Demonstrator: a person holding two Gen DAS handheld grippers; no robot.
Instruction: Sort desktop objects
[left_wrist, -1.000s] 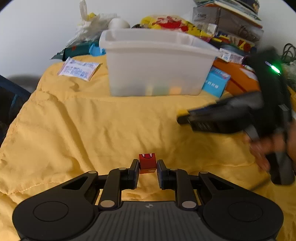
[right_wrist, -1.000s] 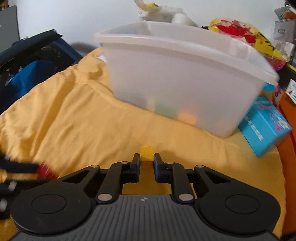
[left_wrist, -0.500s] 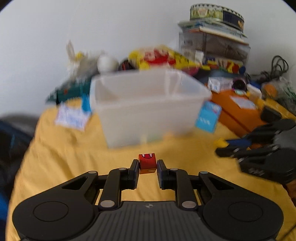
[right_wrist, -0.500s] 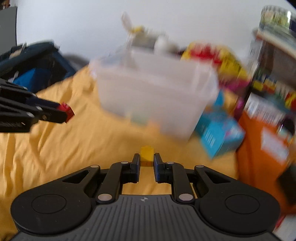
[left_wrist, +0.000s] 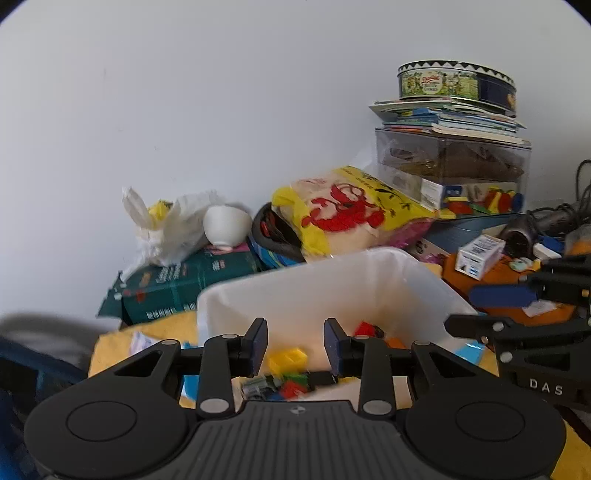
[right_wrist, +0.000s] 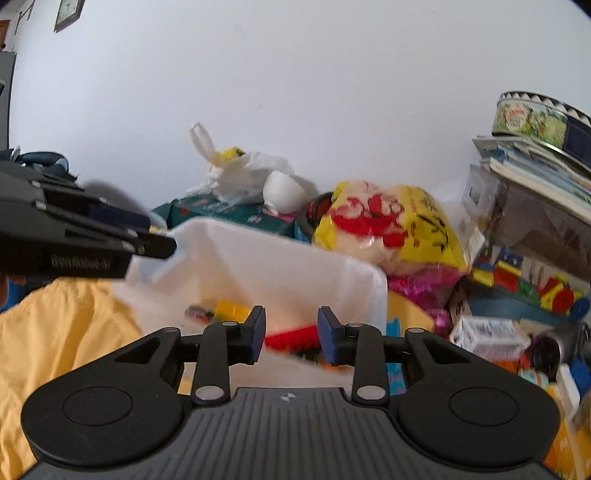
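Note:
My left gripper (left_wrist: 295, 330) hangs over the near part of the white translucent bin (left_wrist: 332, 284). Its jaws are opening and nothing is between them. Below it, inside the bin, lie several coloured bricks, among them a yellow brick (left_wrist: 288, 359) and a red block (left_wrist: 291, 387). My right gripper (right_wrist: 291, 321) is also above the bin (right_wrist: 280, 266), jaws opening and empty, over a red brick (right_wrist: 291, 338) and a yellow brick (right_wrist: 231, 310). Each gripper shows at the edge of the other's view: the right gripper (left_wrist: 460, 311) on the right, the left gripper (right_wrist: 167, 239) on the left.
The bin stands on a yellow cloth (right_wrist: 66, 317). Behind it are a green book (left_wrist: 184, 280), a white bowl (left_wrist: 226, 225), a yellow-and-red bag (left_wrist: 347, 214), and a clear box (left_wrist: 450, 166) topped with books and a round tin (left_wrist: 454, 83). A small white carton (left_wrist: 478, 254) lies to the right.
Both grippers have risen from the cloth to above the bin and opened. The red block has left the left jaws and the yellow block the right jaws.

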